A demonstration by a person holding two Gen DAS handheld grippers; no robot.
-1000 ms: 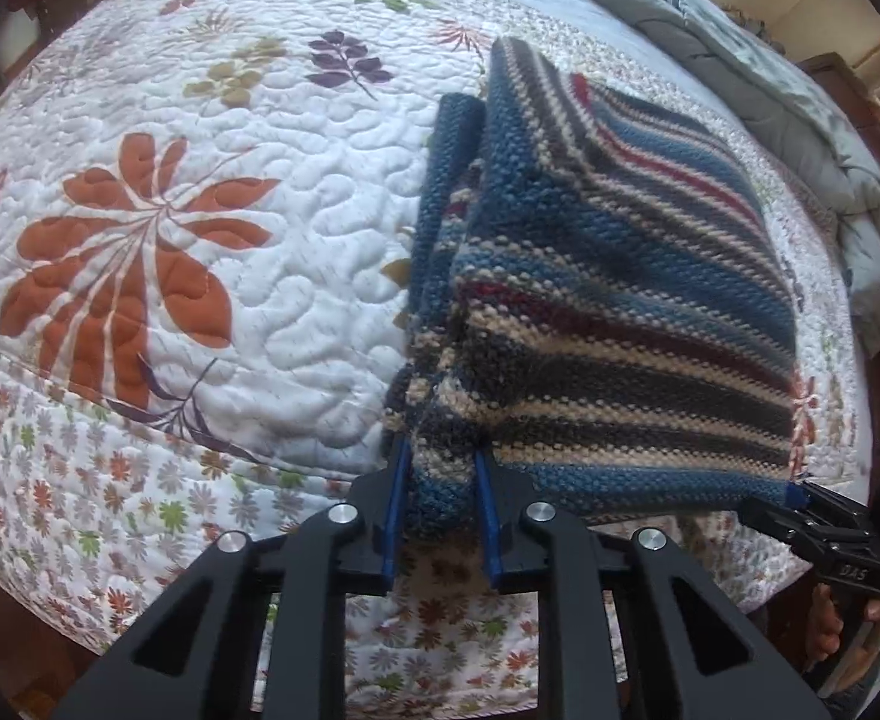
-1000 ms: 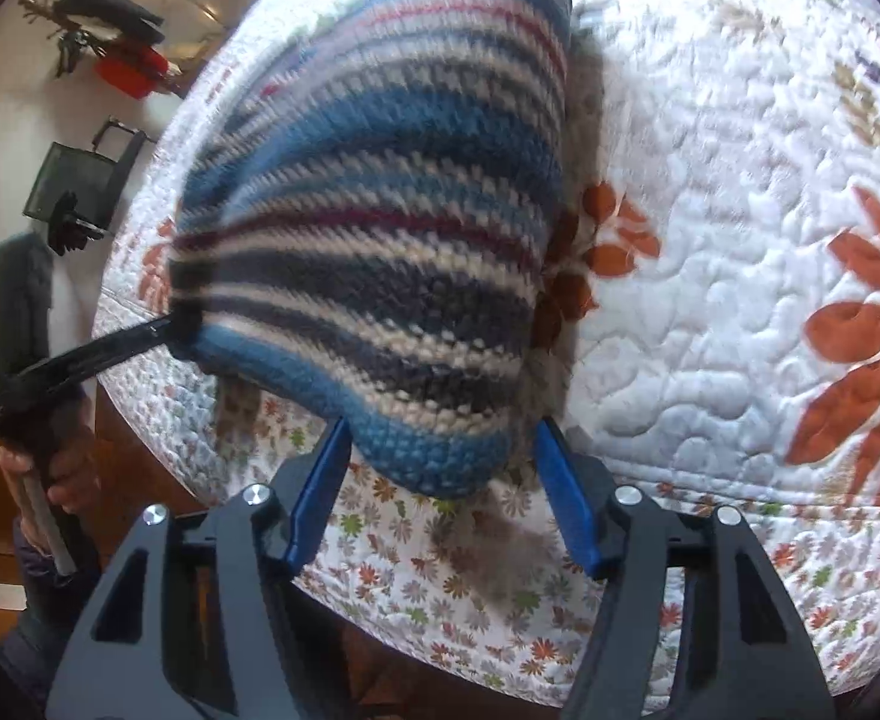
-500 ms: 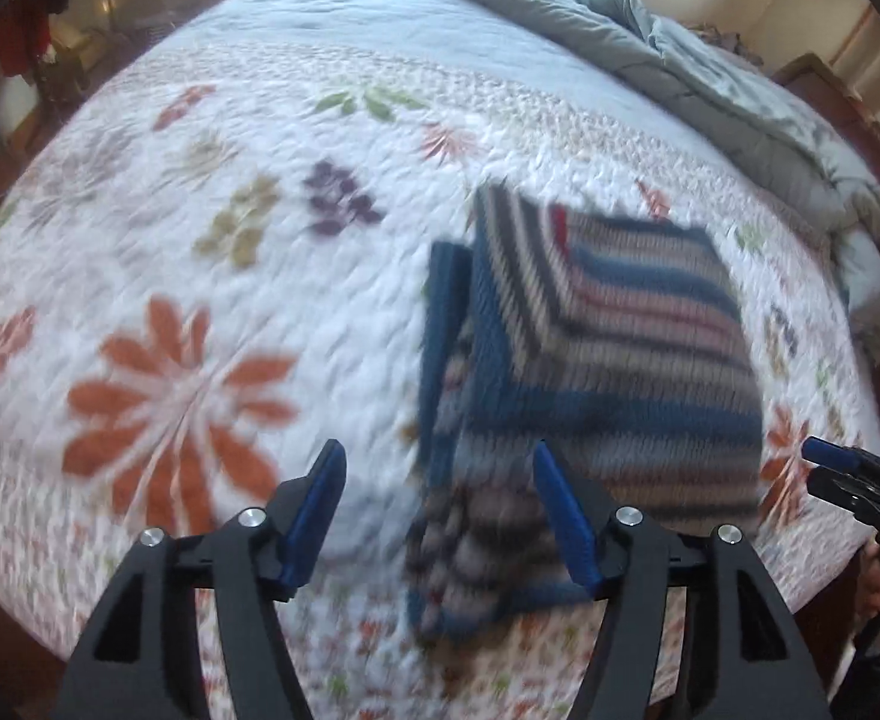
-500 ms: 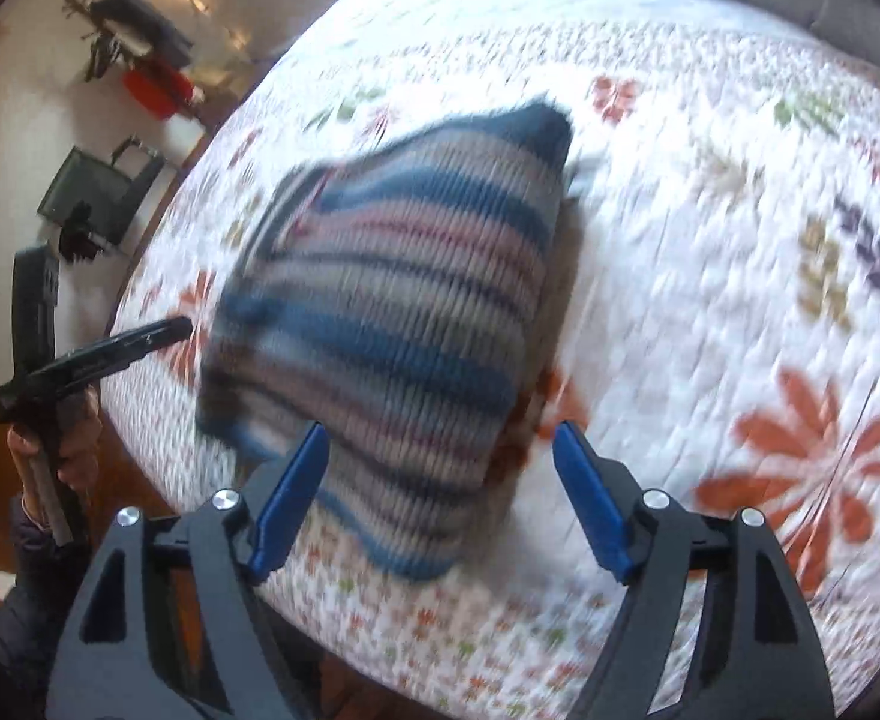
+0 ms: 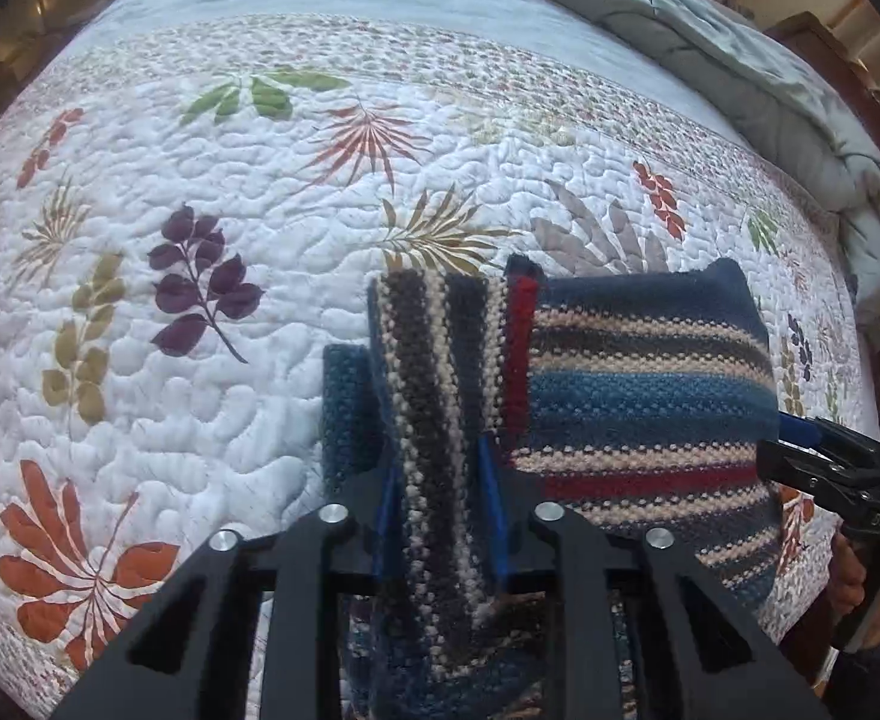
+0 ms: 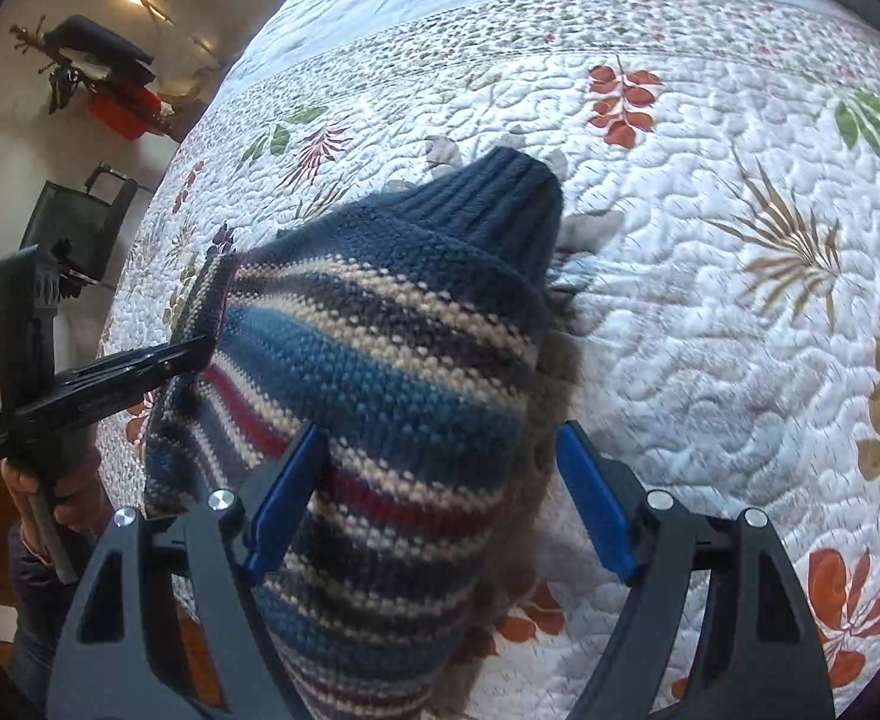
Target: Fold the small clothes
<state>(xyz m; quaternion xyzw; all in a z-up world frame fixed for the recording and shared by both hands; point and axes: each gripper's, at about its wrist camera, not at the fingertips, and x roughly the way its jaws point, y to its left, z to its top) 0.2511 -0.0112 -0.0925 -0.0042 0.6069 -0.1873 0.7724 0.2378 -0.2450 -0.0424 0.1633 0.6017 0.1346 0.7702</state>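
Observation:
A folded striped knit sweater [image 5: 649,396] in blue, beige, grey and red lies on the flowered quilt [image 5: 200,180]. My left gripper [image 5: 440,462] is closing on the folded strip along the sweater's left side, and its blue pads press the knit from both sides. In the right wrist view the sweater [image 6: 410,330] bulges upward, its navy ribbed band farthest away. My right gripper [image 6: 440,429] stands wide open over the sweater's near right edge; one pad is against the knit, the other hangs over the quilt [image 6: 709,240]. Each view shows the other gripper at the sweater's far side.
A rumpled grey duvet [image 5: 709,48] is heaped at the far right of the bed, beside a dark wooden frame [image 5: 829,42]. Beyond the bed's left edge stand a black chair [image 6: 74,222] and a red item [image 6: 122,108]. A hand [image 6: 62,492] holds the left gripper's handle.
Both grippers let go of the sweater's near hem, drew back, then came in again. The left opened and has shut on the side strip. The right widened and now straddles the right edge.

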